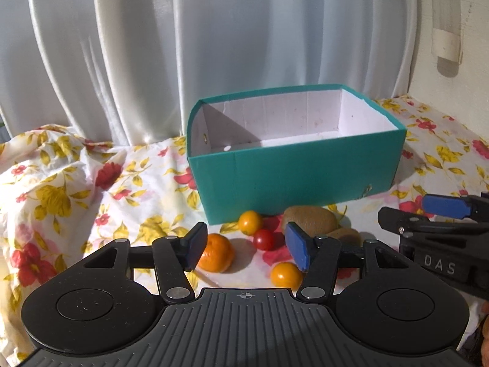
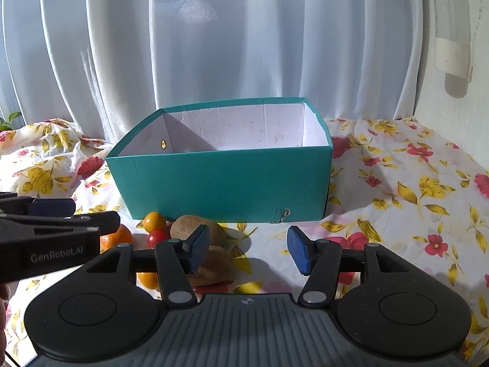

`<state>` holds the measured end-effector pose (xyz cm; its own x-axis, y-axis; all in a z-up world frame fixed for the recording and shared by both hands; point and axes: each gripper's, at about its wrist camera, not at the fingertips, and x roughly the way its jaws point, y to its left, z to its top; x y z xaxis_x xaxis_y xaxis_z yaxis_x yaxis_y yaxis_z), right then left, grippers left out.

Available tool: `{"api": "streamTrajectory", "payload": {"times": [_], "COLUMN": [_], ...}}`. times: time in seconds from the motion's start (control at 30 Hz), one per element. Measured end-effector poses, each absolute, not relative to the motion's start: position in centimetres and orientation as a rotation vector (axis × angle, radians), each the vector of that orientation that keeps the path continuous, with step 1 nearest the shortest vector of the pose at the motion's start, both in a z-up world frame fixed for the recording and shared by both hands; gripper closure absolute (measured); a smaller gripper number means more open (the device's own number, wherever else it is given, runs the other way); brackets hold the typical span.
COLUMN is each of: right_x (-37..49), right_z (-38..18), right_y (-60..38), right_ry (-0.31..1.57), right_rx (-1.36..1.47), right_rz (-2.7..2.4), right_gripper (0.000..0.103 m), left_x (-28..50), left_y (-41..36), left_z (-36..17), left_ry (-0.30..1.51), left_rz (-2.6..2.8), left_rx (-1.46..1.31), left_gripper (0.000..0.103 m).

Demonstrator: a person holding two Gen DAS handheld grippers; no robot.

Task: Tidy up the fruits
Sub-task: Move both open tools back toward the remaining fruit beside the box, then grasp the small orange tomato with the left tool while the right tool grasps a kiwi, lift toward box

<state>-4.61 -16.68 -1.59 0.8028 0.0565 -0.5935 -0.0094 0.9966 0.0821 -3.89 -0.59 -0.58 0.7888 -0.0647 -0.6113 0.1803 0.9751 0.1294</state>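
We find the teal box [image 1: 293, 180] standing open on the flowered cloth [image 1: 61, 189] with its white floor bare as far as we can see, so by our reckoning nothing has been sorted into it yet and the whole job lies ahead. All the fruit sits in a cluster on the cloth just in front of the box's near wall: two brown kiwis [image 2: 198, 229], one behind the other, then the orange [image 1: 215, 253], two small yellow-orange tomatoes [image 1: 250, 221], and a red cherry tomato [image 1: 264, 239] between them. Our left gripper [image 1: 246, 249] hangs over this cluster, jaws partly open and empty, orange and tomatoes lying below the gap. Our right gripper [image 2: 249, 249] is likewise partly open, holding nothing, its left pad over the nearer kiwi.
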Motion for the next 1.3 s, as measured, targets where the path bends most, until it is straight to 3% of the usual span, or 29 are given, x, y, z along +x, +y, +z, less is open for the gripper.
{"api": "streamTrajectory", "payload": {"times": [0.23,0.33,0.47,0.63,0.7,0.77,0.9,1.3], "right_x": [-3.8,-3.1,-2.7,-1.7,-1.3,-0.8,0.2,1.7], "right_z": [-2.9,-3.2,-3.8,-5.0,-5.3,-5.6,-6.2,-7.4], "right_y": [-15.2,-15.2,-14.3,-13.5,-13.0,-12.3,-11.5,-11.8], "right_ry": [0.672,0.687,0.714,0.775,0.788,0.8,0.83,0.931], "right_rx": [0.037,0.058,0.01,0.012,0.012,0.002,-0.007,0.088], "right_rz": [0.05,0.072,0.087,0.098,0.111,0.124,0.125,0.103], "right_gripper": [0.045,0.037,0.037,0.037,0.037,0.037,0.032,0.032], "left_x": [-4.1,-3.7,-3.3,-1.9,-1.6,-1.2,-0.9,0.1], "left_y": [-0.3,0.0,-0.4,-0.7,-0.8,-0.7,-0.3,1.2], "left_z": [-3.5,-4.6,-6.5,-8.0,-8.4,-8.4,-8.5,-8.1], "left_ry": [0.622,0.66,0.685,0.722,0.73,0.73,0.732,0.774], "left_rz": [-0.251,-0.342,-0.377,-0.415,-0.44,-0.479,-0.526,-0.592], "left_rx": [0.235,0.224,0.282,0.31,0.318,0.305,0.3,0.266], "left_gripper": [0.046,0.046,0.044,0.047,0.052,0.064,0.065,0.065]}}
